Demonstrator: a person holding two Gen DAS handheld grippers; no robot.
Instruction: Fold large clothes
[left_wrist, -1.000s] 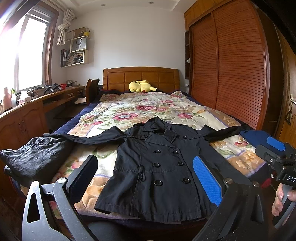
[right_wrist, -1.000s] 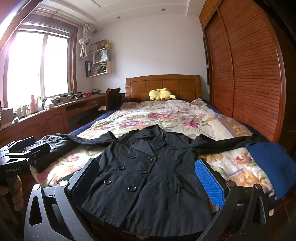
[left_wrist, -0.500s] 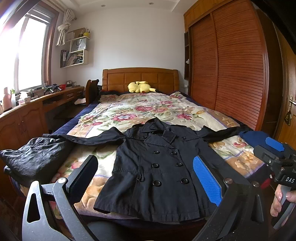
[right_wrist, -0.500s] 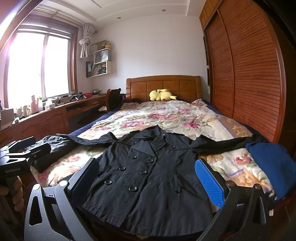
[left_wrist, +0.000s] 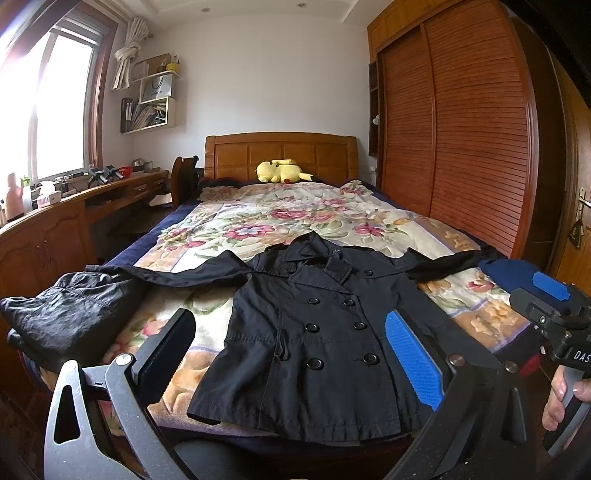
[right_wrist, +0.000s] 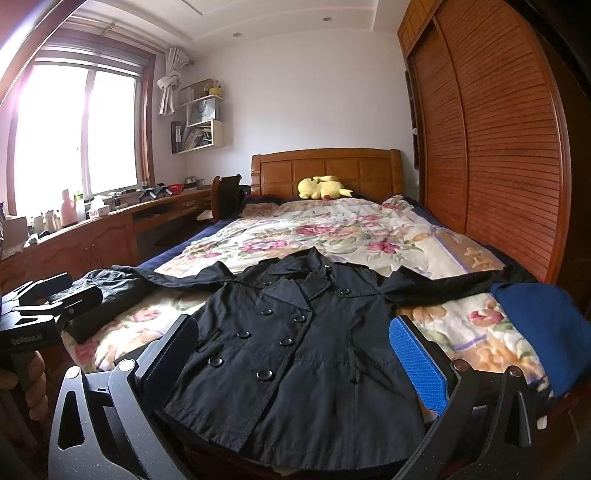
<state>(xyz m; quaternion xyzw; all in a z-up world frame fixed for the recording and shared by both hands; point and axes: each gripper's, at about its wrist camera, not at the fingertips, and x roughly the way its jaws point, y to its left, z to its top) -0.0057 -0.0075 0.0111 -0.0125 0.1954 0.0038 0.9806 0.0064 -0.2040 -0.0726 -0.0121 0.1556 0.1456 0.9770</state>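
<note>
Almost nothing has changed over the last second: your view of the black coat (left_wrist: 317, 332) has drifted only slightly, and the coat lies just as it did, so the fold has not begun and every step is still ahead of you. The coat is spread face up on the bed (left_wrist: 295, 218) near its foot, buttoned, collar toward the headboard, both sleeves stretched out sideways, the hem at the near edge. Your left gripper (left_wrist: 291, 343) hangs above the hem with its fingers spread wide and nothing between them; your right gripper (right_wrist: 295, 350) is the same, fingers wide apart and empty, over the coat's lower front. My guess is that a sleeve comes first, folded in across the chest. A second dark garment (left_wrist: 70, 314) is bunched at the bed's left edge beside the left sleeve, and a blue garment (right_wrist: 543, 332) sits at the right edge by the other cuff; keep both out of the fold. No basket, box or other container for the clothes is in view; the wall shelf (left_wrist: 151, 107) holds books and a bag only.
</note>
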